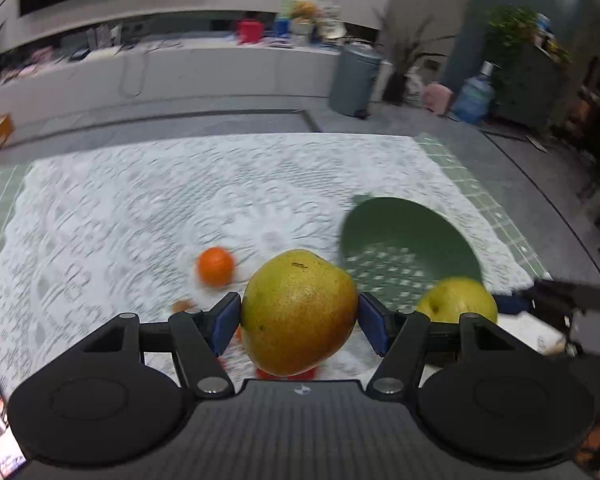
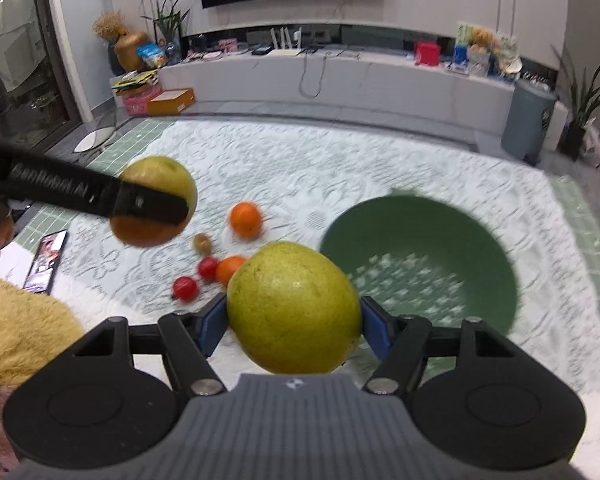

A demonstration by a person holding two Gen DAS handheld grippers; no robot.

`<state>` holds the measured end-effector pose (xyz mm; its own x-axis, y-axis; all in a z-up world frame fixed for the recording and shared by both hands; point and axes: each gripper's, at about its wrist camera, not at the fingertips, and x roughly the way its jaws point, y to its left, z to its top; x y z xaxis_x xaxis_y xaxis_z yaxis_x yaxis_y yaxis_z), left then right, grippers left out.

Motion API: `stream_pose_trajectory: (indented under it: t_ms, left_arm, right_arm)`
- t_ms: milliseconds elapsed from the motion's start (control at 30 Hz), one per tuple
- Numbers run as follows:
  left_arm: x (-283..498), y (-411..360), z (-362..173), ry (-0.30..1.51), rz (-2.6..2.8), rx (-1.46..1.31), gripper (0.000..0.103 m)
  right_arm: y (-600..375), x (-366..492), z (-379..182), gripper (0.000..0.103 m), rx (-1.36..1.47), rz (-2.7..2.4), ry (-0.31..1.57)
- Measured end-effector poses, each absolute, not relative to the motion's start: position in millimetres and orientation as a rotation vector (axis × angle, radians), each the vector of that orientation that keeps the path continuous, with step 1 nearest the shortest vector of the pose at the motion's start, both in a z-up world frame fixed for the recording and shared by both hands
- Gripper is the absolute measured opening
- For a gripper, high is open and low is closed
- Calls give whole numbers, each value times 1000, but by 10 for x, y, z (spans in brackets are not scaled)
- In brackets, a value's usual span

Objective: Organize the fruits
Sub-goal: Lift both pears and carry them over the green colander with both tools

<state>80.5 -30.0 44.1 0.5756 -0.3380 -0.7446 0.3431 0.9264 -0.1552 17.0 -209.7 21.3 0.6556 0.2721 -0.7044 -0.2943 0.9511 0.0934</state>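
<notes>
My left gripper is shut on a yellow-green pear with an orange blush, lifted off the cloth. My right gripper is shut on a greener pear, held beside the green bowl. The right wrist view shows the left gripper's black finger crossing its pear. In the left wrist view the right-hand pear hangs at the bowl's near edge. On the cloth lie an orange, a second orange, two red tomatoes and a small brown fruit.
A white lace cloth covers a green tiled tabletop. A phone lies at the left edge, next to a yellow fluffy sleeve. Beyond the table stand a long white counter and a grey bin.
</notes>
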Motion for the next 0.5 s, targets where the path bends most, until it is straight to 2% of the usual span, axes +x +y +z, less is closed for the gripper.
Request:
stream_pose_trajectory:
  t_ms: [500]
  left_arm:
    - [924,-1344,231,887,-598,161,73]
  right_arm:
    - [-2789,549,136,66,-241,289,845]
